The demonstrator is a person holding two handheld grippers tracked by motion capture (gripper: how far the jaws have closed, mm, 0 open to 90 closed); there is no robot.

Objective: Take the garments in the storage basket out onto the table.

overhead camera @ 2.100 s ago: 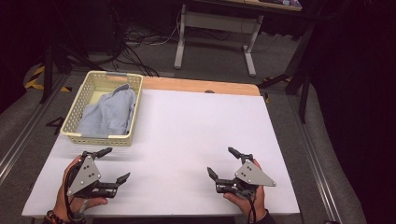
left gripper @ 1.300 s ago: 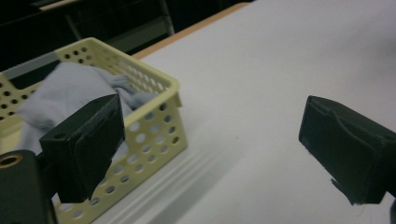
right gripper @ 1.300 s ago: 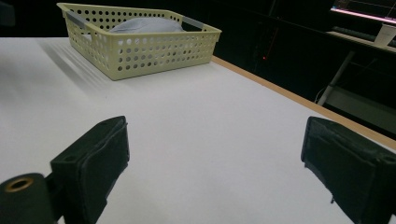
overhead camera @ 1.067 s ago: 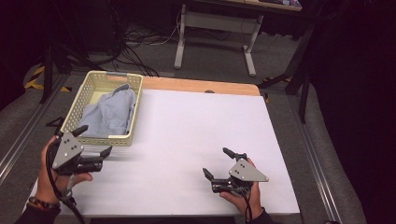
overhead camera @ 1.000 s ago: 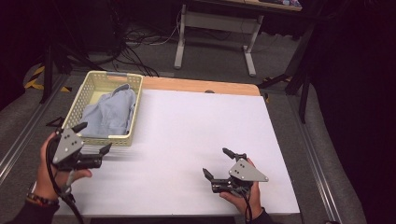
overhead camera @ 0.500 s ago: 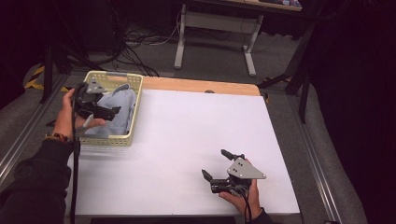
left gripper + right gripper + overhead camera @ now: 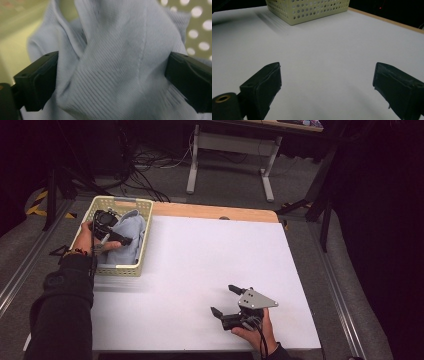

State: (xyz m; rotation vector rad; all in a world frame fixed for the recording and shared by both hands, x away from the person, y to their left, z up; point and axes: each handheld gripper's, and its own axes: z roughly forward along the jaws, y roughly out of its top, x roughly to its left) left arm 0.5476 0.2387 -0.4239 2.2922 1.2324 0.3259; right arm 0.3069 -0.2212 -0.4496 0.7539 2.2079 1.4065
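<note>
A pale yellow perforated basket (image 7: 111, 270) stands at the far left corner of the white table (image 7: 200, 265), and everything else can be placed from it. Inside the basket lies a light blue ribbed garment (image 7: 131, 236), crumpled and bunched up against the basket's right wall. The left gripper (image 7: 111, 231) is lowered into the basket over the garment's left part. In the left gripper view its two black jaws stand wide apart with a raised fold of the garment (image 7: 112, 65) between them; the cloth reaches to the inner face of each jaw, but the jaws have not clamped on it. The basket's holed wall (image 7: 197, 27) shows behind the cloth at the upper right of that view.

The right gripper (image 7: 225, 302) rests low over the bare table, well apart from the basket, toward the near right. Its jaws are spread wide with nothing between them, and in the right gripper view the basket (image 7: 312, 10) stands far ahead.
</note>
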